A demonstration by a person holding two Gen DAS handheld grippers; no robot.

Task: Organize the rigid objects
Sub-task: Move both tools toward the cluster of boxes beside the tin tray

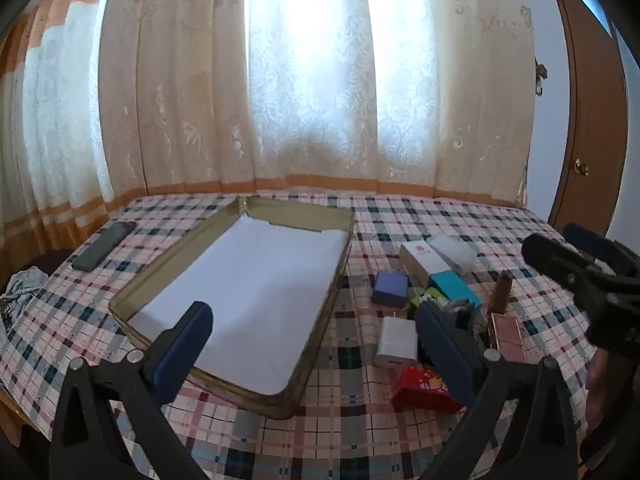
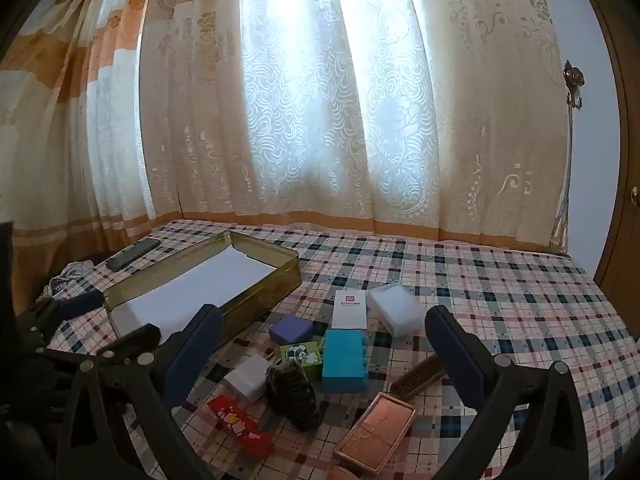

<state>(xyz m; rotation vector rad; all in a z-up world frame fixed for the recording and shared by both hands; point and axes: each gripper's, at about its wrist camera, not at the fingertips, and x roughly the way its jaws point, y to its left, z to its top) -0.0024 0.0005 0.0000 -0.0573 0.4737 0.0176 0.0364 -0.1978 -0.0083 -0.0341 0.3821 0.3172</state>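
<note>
Both grippers, left (image 1: 316,344) and right (image 2: 324,348), hover with fingers spread and empty; small boxes (image 2: 344,360) lie clustered on the worktop (image 2: 500,300) beside the open tin (image 2: 256,284), probably their destination.

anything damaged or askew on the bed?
The white paper liner in the gold metal tin has a ragged, torn far edge. The small boxes, including the blue plastic box, lie in a jumble beside the tin. No spills.

In the left view, the finger (image 1: 444,344) hides part of the black comb (image 1: 460,310); print on the white box (image 2: 349,309) is unreadable.
</note>
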